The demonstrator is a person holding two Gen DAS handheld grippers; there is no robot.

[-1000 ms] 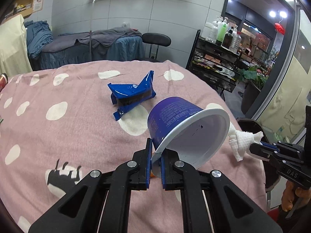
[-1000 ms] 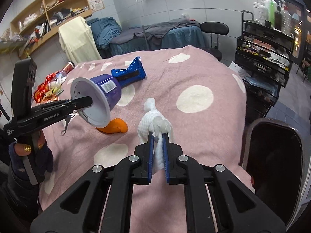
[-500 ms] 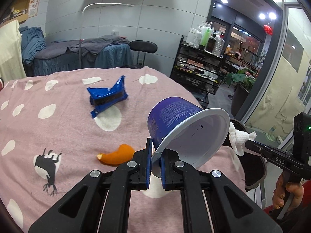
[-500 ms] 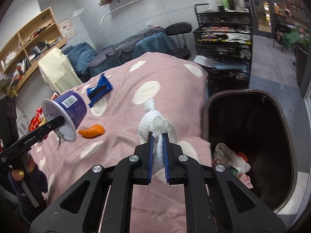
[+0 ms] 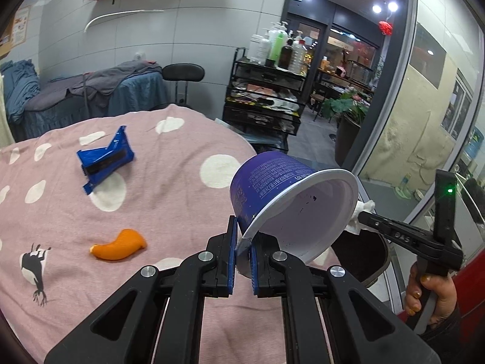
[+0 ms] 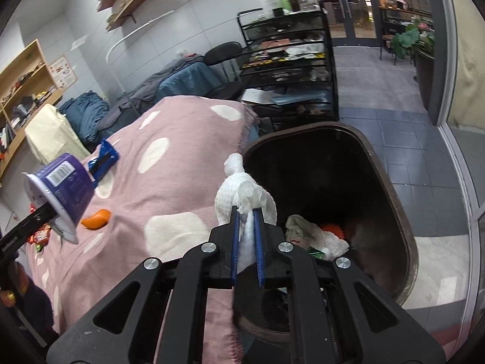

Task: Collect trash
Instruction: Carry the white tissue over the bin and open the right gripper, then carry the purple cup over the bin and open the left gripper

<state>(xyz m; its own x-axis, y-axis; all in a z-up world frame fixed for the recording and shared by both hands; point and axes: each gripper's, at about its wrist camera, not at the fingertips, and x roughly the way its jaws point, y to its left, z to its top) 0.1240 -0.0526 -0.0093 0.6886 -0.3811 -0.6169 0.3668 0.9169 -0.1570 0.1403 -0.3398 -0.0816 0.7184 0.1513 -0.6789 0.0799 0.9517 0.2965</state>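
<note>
Legible text: "DAS" stood on the black right gripper (image 5: 360,212) arm. Purple plastic cup (image 5: 272,179): fine white print and a barcode, both unreadable.

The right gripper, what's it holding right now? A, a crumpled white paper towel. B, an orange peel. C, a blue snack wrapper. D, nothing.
A: the right gripper is shut on a crumpled white paper towel near the dark trash bin, while the orange peel and the blue snack wrapper lie on the pink blanket.
</note>
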